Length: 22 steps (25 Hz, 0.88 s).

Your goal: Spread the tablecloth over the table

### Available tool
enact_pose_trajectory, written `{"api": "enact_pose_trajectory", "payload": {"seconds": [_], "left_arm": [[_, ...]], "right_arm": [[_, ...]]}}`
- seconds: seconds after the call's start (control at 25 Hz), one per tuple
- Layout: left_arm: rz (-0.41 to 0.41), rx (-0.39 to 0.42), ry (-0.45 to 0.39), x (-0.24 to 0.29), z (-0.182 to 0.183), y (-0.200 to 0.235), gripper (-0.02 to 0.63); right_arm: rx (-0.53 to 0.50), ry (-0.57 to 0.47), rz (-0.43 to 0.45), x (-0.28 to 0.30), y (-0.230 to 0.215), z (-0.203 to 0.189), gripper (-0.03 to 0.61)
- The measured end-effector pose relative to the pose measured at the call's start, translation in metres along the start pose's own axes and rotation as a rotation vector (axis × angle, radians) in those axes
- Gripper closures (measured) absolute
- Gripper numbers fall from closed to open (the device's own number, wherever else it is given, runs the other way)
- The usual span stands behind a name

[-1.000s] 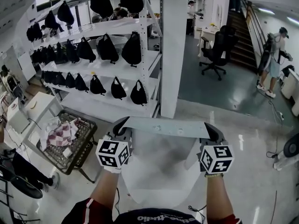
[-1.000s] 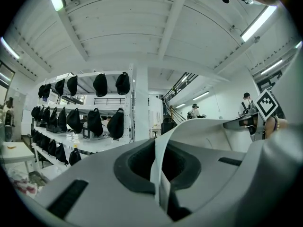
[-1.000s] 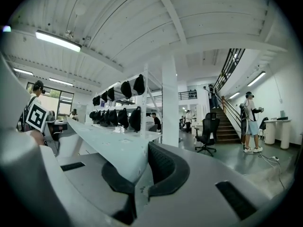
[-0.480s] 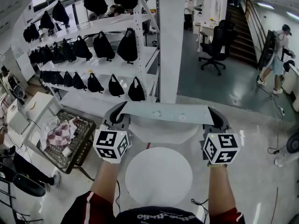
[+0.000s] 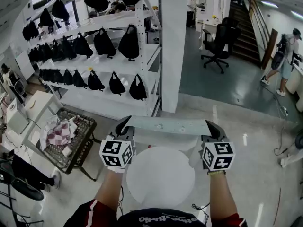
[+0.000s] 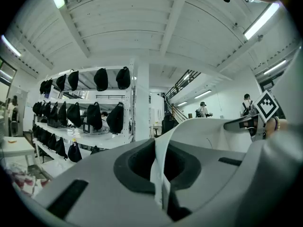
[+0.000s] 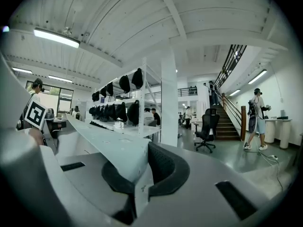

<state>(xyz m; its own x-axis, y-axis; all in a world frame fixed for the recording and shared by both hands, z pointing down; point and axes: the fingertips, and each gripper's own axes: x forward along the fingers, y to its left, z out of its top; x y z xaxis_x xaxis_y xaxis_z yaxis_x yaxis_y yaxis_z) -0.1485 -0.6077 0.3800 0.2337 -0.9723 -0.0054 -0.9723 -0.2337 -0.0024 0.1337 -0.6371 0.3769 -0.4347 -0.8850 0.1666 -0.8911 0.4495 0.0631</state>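
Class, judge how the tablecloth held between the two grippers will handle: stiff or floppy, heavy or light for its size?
Probably floppy: the tablecloth looks straight only where the left gripper and right gripper pull its edge taut, and it folds where pinched. Likely light: two small pinches carry the thin sheet. It should drape over the round table, not hold shape.

table (image 5: 161, 178): far rim hidden behind tablecloth (image 5: 165, 125), near rim covered by the person's body | left gripper (image 5: 124, 126), right gripper (image 5: 211, 127): pads buried in cloth in the head view | basket (image 5: 85, 148): contents too small to be identified
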Motion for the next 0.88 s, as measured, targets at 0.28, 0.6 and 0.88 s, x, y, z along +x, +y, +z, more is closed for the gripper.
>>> {"api": "enact_pose_trajectory", "payload": {"seconds": [0.28,0.6,0.88], "left_arm": [[-0.008,-0.032,0.063,-0.018,-0.035,-0.007,0.594],[-0.030,-0.017,0.085,-0.039,-0.051,-0.012,0.594],[-0.061,-0.042,0.107,-0.059,-0.068,-0.018,0.594]], "right_arm": [[0.023,0.060,0.015,-0.008,0.007,-0.035,0.551],[0.029,0.081,0.002,-0.025,0.018,-0.056,0.551],[0.054,0.112,-0.023,-0.048,0.030,-0.077,0.551]]}}
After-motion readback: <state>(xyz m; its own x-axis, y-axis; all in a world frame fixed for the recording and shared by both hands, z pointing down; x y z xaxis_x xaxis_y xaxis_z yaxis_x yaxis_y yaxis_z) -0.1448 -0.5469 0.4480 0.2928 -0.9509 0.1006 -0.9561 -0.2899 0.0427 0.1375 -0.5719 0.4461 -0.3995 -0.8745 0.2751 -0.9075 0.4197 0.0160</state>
